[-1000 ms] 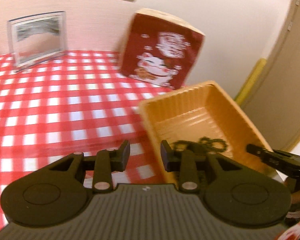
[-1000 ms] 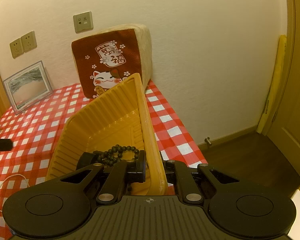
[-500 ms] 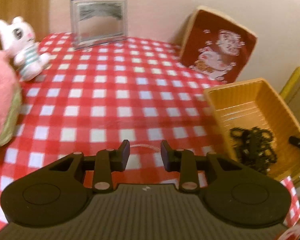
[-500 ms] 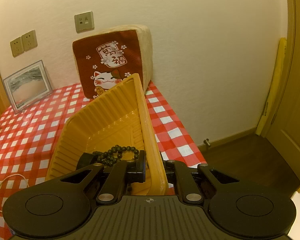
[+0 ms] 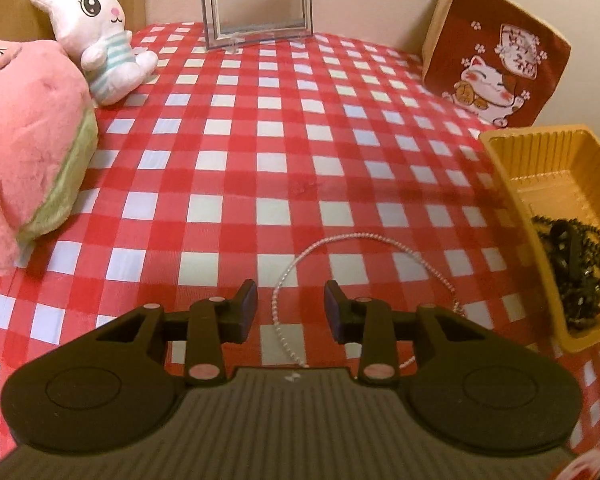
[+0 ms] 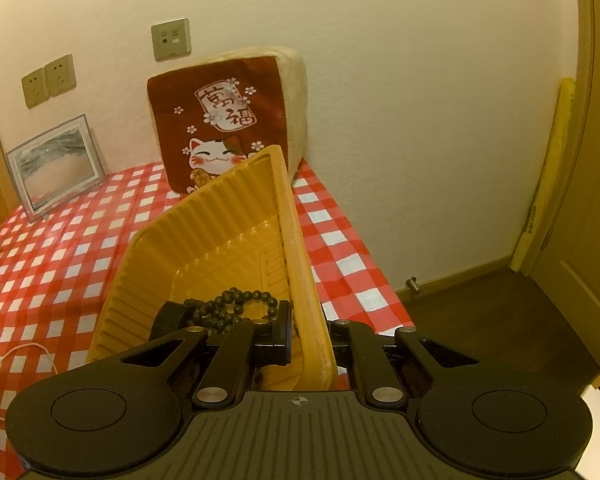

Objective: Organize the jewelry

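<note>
A: Which way did the pearl necklace [image 5: 352,240] run?

B: It lay on the red-checked tabletop [image 5: 260,152] as one open loop. Its arch curved away ahead of the left gripper [image 5: 291,306], and its two ends trailed back toward that gripper. One strand passed between the fingers [image 5: 246,308], which stood wide apart and held nothing. The other strand ran behind the right-hand finger.

A: And the tray?

B: There was one yellow tray [image 6: 204,240]. Its long axis ran away from the right gripper [image 6: 310,332], toward the wall. The tray was tilted, with its right-hand rim raised. The right gripper's fingers [image 6: 280,334] were closed on that rim, one inside the tray and one outside it.

A: What was inside?

B: Dark bead jewelry [image 6: 232,306] lay heaped at the tray's near end, just ahead of the inner finger. I couldn't tell how many strands it was. In the left wrist view the tray [image 5: 512,168] sat well off to the right of the fingers, with the beads [image 5: 572,264] in it.

A: Anything else?

B: One cat cushion [image 6: 228,120] leaned against the wall beyond the tray. One framed picture [image 5: 256,0] stood far ahead of the left fingers. Two plush toys were off to their left, a white bunny [image 5: 100,32] and a pink one [image 5: 24,148].
</note>
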Demonstrator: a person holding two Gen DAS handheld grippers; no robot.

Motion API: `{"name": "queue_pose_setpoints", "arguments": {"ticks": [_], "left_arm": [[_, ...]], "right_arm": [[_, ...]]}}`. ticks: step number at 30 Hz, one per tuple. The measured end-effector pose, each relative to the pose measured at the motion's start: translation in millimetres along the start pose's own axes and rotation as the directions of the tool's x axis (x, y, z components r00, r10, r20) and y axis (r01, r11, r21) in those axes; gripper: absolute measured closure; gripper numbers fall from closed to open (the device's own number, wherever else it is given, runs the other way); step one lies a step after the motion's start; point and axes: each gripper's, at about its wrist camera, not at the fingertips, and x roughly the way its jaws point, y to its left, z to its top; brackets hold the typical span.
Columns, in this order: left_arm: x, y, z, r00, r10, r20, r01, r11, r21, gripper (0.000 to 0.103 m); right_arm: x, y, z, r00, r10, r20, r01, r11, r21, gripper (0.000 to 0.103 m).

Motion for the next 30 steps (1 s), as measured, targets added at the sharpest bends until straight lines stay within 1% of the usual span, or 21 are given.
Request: {"name": "queue_pose_setpoints", "arguments": {"ticks": [7,8,11,17,24,30], "left_arm": [[18.1,-1.0,0.2,1.000,0.017,-0.016,-0.016,0.999,0.042,0.072],[21.0,-1.0,0.4,1.000,0.020,-0.020,-0.019,0.999,0.047,0.077],[26.5,1.5,2.0,1.000,0.014,-0.027,-0.013,0.999,0.043,0.086],[28.9,3.0,1.5,0.999,0.024,-0.021,-0.022,0.997,0.068,0.102],[25.4,-6.7,-0.7,0.999,0.031,-0.009,-0.030,0.992,0.124,0.102],[-3.3,-16.8,16.8,0.997,-0.016,0.075,0.004,0.988,0.157,0.102]], "right_arm": [[0.4,1.2,-0.4,1.000,0.000,-0.002,0.000,1.000,-0.004,0.094],[0.7,0.8,-0.5,1.000,0.000,-0.002,0.000,1.000,-0.005,0.094],[0.7,1.0,-0.9,1.000,0.000,-0.002,0.000,1.000,-0.006,0.094],[1.3,1.7,-0.9,1.000,-0.003,-0.004,0.003,1.000,-0.006,0.094],[2.5,2.6,-1.6,1.000,-0.005,-0.006,0.005,1.000,-0.004,0.094],[2.5,2.9,-1.5,1.000,-0.005,-0.005,0.005,1.000,-0.004,0.094]]}}
